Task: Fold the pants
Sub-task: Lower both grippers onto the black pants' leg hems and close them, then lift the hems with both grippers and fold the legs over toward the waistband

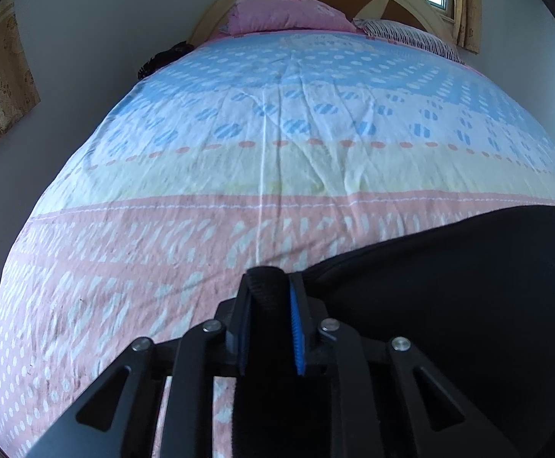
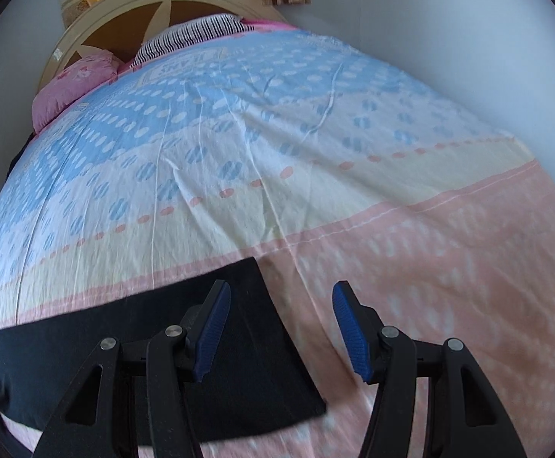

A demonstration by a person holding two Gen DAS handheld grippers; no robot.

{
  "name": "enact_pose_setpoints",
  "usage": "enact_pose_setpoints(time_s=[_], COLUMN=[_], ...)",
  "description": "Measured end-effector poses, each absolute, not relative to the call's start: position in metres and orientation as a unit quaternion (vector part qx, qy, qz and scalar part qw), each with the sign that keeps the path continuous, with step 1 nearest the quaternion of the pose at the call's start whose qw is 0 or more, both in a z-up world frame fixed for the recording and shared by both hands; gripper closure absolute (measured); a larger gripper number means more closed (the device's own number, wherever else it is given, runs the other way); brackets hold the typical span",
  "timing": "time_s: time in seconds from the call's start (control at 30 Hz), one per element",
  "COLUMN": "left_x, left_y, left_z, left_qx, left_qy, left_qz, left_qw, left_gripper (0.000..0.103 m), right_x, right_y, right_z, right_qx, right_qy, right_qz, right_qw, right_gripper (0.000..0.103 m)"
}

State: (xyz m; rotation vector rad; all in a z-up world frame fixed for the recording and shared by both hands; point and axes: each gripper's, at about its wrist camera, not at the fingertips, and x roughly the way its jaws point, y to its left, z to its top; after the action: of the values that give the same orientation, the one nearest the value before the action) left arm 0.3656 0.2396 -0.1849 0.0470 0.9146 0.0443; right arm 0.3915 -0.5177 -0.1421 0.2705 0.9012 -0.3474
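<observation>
pants [image 2: 86, 351]: matt dark cloth | bedsheet [image 1: 239, 175]: creased printed cotton | pads [image 2: 349, 328]: ribbed blue

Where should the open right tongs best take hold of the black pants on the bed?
Probably the free end of the pants, at its straight edge. Come from above: the right tongs are open and straddle that edge, and the cloth lies flat on the bedspread.

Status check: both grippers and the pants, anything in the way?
Left gripper shut on the black pants at the waistband end. Right gripper open above the hem end, nothing held. Bedspread around the pants bare.
</observation>
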Motion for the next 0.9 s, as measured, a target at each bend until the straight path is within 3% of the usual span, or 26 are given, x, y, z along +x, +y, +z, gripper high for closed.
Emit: enact_pose_setpoints(time_s=[0.2,0.27,0.3,0.37,0.4,0.43,0.5,0.9], left_x=[0.369,0.37,0.371,0.37,0.369,0.369,0.368,0.312], left_y=[0.238,0.239,0.239,0.241,0.241,0.24,0.235,0.253], left_z=[-0.185,-0.185,-0.184,-0.184,-0.184,-0.184,-0.182,-0.13], left_qx=[0.035,0.041,0.04,0.028,0.024,0.023,0.034,-0.049], left_qy=[0.444,0.444,0.445,0.445,0.444,0.442,0.431,0.331], left_qz=[0.02,0.024,0.028,0.025,0.019,0.007,0.005,-0.031], left_qw=[0.895,0.895,0.894,0.895,0.896,0.897,0.901,0.942], left_gripper=[0.083,0.078,0.074,0.076,0.084,0.09,0.091,0.091], right_x=[0.424,0.428,0.428,0.426,0.424,0.42,0.408,0.301], right_y=[-0.521,-0.52,-0.517,-0.517,-0.519,-0.519,-0.518,-0.505], right_z=[-0.165,-0.171,-0.172,-0.171,-0.169,-0.165,-0.153,-0.099], right_qx=[0.162,0.183,0.177,0.171,0.175,0.176,0.176,0.143], right_qy=[0.451,0.461,0.462,0.46,0.457,0.447,0.424,0.339], right_qz=[-0.13,-0.107,-0.105,-0.103,-0.102,-0.102,-0.095,-0.07], right_qw=[0.868,0.862,0.863,0.865,0.866,0.871,0.883,0.927], right_gripper=[0.046,0.063,0.089,0.094,0.098,0.098,0.098,0.098])
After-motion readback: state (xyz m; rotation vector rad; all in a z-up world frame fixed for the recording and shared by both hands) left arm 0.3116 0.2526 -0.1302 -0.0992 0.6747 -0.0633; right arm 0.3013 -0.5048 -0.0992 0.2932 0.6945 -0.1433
